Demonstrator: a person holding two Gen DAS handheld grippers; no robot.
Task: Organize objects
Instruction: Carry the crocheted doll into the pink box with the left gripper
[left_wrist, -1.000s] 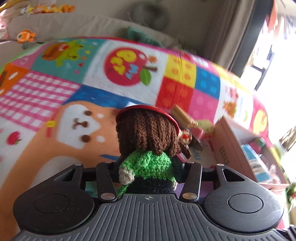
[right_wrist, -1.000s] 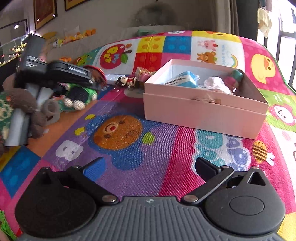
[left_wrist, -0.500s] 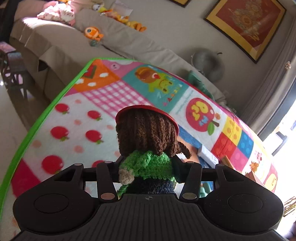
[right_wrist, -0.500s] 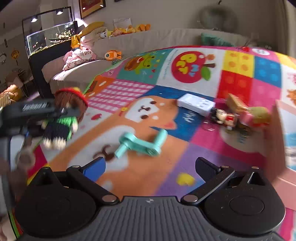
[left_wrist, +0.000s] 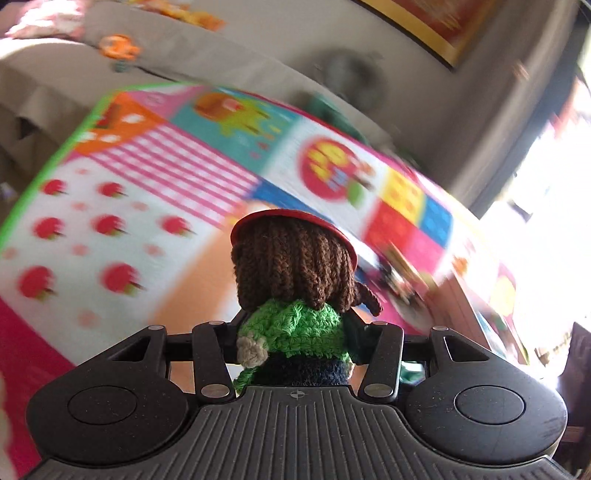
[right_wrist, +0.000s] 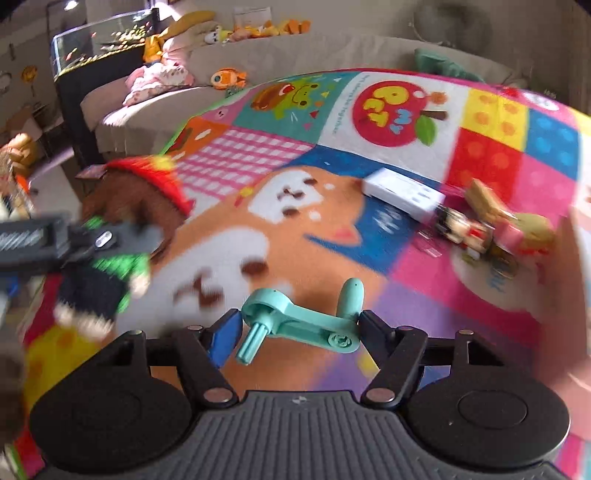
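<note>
The left tool (left_wrist: 295, 332) is pinching a crocheted doll (left_wrist: 295, 291) around its green sweater, holding it upright and off the play mat (left_wrist: 122, 236); the doll shows brown yarn hair under a red cap. From the right wrist view the same doll (right_wrist: 122, 236) hangs at the left edge above the mat (right_wrist: 314, 221), clamped in the left tool (right_wrist: 99, 240), though that side is blurred.

The right tool (right_wrist: 299, 328) is spread wide, its two fingers set on either side of a teal plastic crank handle (right_wrist: 306, 317) that lies on the mat's orange patch. Whether the fingers touch the handle I cannot quite tell; they look just beside it.

Farther back on the mat lies a white rectangular box (right_wrist: 402, 194), and just to its right a small jumble of toy figures (right_wrist: 491, 229). A pale pink box (right_wrist: 580, 295) fills the right edge, badly blurred. Behind the mat runs a beige sofa (right_wrist: 295, 51) with plush toys (right_wrist: 258, 31) along its back.
</note>
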